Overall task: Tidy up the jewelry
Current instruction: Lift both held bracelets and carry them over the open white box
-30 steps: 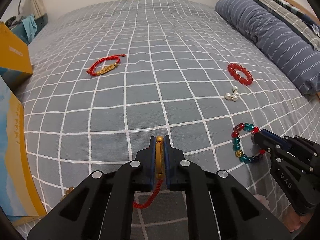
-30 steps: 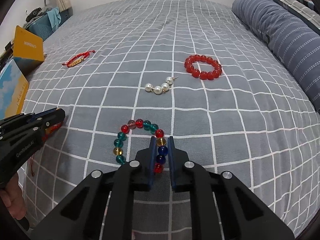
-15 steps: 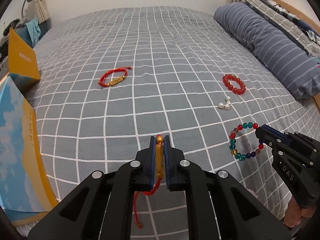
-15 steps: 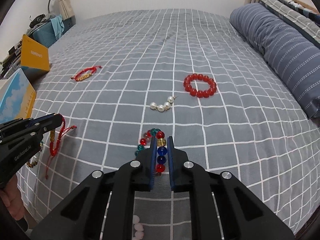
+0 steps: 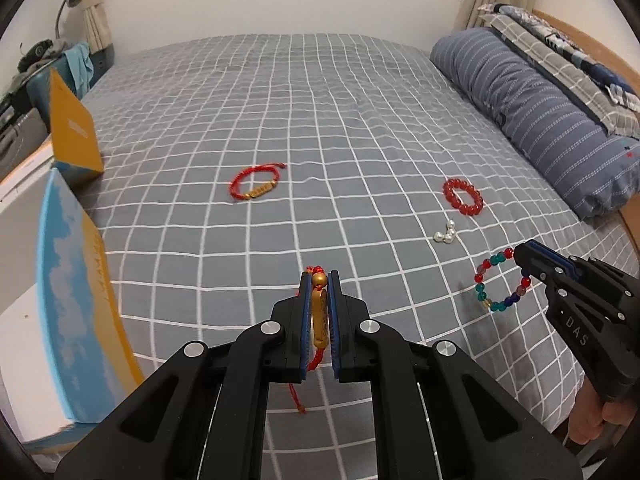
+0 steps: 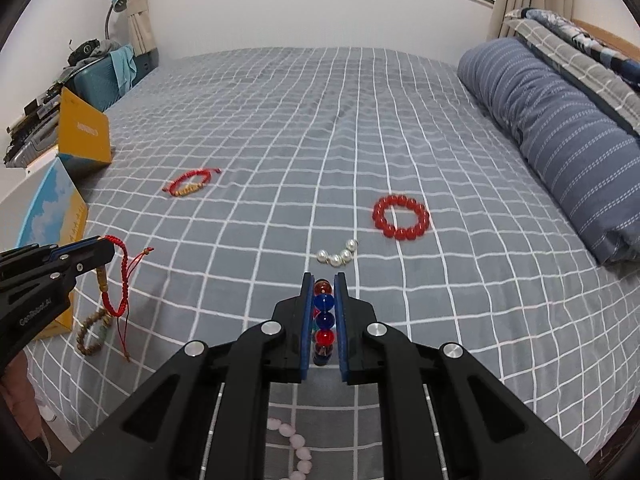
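Left wrist view: red cord bracelet with gold charm (image 5: 319, 312) clamped between closed jaws of left gripper (image 5: 319, 280), lifted clear of bed (image 5: 320, 120); cord tail hanging below the fingers. Right wrist view: same bracelet (image 6: 116, 284) dangling from left gripper (image 6: 98, 249) at frame left, above a tan bead bracelet (image 6: 91, 330) lying on the bed (image 6: 480, 320). Multicolour bead bracelet (image 6: 323, 322) clamped between closed jaws of right gripper (image 6: 323, 284), beads stacked in a line between the pads; in left wrist view the loop (image 5: 502, 280) hanging from right gripper (image 5: 524, 254), off the bedcover. Remaining on grey checked bedcover: second red cord bracelet (image 5: 256, 181) toward far left, red bead bracelet (image 6: 401, 217) toward right, short pearl strand (image 6: 338, 254) just nearer than the red beads and apart from them. Pink bead strand (image 6: 294, 444) partly hidden under right gripper body. Blue striped pillow (image 6: 560, 132) along right edge of bed. Orange box (image 5: 72, 132) and blue-and-yellow box (image 5: 72, 300) at left edge.
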Demonstrator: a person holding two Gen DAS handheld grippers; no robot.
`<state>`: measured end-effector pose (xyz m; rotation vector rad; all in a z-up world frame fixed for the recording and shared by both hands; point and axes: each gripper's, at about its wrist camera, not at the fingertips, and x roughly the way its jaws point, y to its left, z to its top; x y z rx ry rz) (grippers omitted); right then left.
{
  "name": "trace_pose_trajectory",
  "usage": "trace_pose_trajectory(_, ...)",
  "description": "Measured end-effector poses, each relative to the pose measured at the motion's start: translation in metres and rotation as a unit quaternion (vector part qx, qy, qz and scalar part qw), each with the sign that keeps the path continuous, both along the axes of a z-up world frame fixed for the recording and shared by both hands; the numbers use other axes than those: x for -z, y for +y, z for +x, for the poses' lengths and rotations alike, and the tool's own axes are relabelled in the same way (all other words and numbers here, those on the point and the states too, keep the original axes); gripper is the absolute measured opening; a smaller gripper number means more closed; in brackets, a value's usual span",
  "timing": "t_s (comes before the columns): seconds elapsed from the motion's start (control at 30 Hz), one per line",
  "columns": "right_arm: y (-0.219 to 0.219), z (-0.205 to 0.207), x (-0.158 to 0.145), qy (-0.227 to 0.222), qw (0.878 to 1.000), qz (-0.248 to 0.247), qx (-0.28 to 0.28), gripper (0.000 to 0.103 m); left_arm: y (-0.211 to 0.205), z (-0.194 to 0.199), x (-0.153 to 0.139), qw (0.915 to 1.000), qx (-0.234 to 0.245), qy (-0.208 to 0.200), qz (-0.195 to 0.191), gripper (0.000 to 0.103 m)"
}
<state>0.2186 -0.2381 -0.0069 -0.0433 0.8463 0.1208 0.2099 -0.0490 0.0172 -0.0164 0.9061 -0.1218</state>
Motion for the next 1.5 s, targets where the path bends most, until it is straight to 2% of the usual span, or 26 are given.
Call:
trace_pose_trajectory(0.37, 0.037, 0.003, -0.042, -0.03, 0.999, 0.017, -0.024, 0.009, 0.053, -0.01, -0.04, 0.999, -0.038, -0.021, 0.004, 0.007)
trace_pose_trajectory(0.73, 0.113, 0.006, -0.088, -0.064, 0.994, 0.027, -0.081, 0.009, 0.123, -0.034, -0.077, 0.9942, -0.095, -0.048, 0.014, 0.007)
trace_pose_trajectory(1.17, 0.236, -0.008, -0.13, -0.093, 0.977, 0.051, -0.184, 0.009, 0.224, -0.08, -0.107, 0.9788, -0.191, -0.068, 0.032, 0.007)
trace_pose_trajectory(1.5, 0.324, -0.03, -0.13, -0.087, 0.96, 0.056, -0.26, 0.009, 0.287, -0.112, -0.097, 0.9669, -0.247, -0.053, 0.036, 0.007)
